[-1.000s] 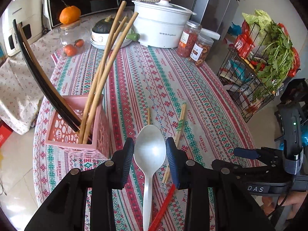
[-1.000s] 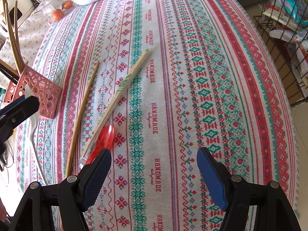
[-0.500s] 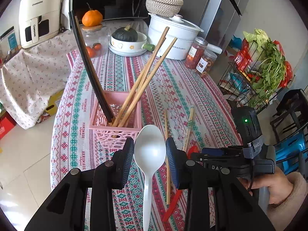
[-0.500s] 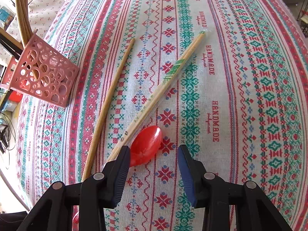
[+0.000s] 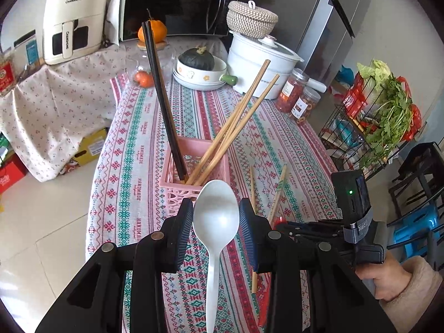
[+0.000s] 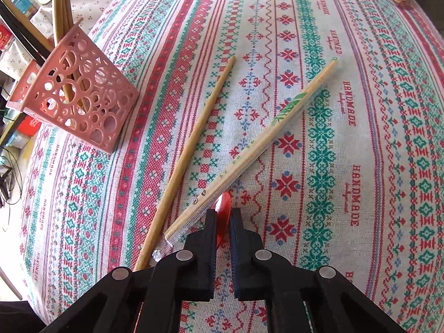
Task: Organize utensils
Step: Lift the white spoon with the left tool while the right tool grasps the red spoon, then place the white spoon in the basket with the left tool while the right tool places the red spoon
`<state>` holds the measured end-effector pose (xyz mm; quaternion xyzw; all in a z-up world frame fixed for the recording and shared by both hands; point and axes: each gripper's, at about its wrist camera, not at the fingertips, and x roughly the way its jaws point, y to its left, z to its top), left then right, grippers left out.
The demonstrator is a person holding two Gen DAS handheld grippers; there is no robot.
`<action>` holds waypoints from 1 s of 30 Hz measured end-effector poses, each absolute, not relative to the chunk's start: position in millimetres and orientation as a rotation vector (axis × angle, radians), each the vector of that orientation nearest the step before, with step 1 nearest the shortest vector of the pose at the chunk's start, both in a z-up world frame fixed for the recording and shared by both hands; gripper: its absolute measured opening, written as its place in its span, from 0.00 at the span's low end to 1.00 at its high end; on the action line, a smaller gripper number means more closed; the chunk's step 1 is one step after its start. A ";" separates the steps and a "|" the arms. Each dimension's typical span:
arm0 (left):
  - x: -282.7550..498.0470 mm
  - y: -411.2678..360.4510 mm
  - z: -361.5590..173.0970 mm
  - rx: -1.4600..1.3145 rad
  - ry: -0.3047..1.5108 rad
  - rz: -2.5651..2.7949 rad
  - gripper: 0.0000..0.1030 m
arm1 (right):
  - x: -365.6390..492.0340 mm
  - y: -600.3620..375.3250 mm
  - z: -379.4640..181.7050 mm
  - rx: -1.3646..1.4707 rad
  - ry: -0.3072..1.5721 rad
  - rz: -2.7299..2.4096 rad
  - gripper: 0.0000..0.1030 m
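The right gripper has just closed from wide apart onto the red spoon, which a second ago lay loose on the table ahead of the spread jaws; now the pads pinch its bowl edge-on, with only a sliver of red showing between them. Just to that gripper's left lie the wrapped chopsticks, touching the spoon, and beside them a bare wooden chopstick. Further left and ahead stands the pink basket.

The left gripper has kept its hold on the white spoon, pads against the sides of the bowl, and has swung round so the pink basket now sits directly ahead, just beyond the spoon's tip, with wooden and black chopsticks leaning in it.

Both spoons look ready to go in; the two chopstick items remain on the table.
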<state>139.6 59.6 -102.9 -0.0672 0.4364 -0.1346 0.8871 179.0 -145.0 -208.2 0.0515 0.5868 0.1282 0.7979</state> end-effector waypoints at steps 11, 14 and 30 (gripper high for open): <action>126.4 76.3 -62.0 -0.198 0.644 -0.269 0.35 | 144.3 -148.3 -126.6 0.122 0.983 0.304 0.03; 124.1 80.9 -53.0 -0.212 0.540 -0.246 0.35 | 137.1 -148.4 -107.2 0.131 0.900 0.304 0.03; 170.9 70.9 -54.7 -0.212 0.232 -0.024 0.35 | 152.2 -152.6 -67.0 0.200 0.740 0.269 0.03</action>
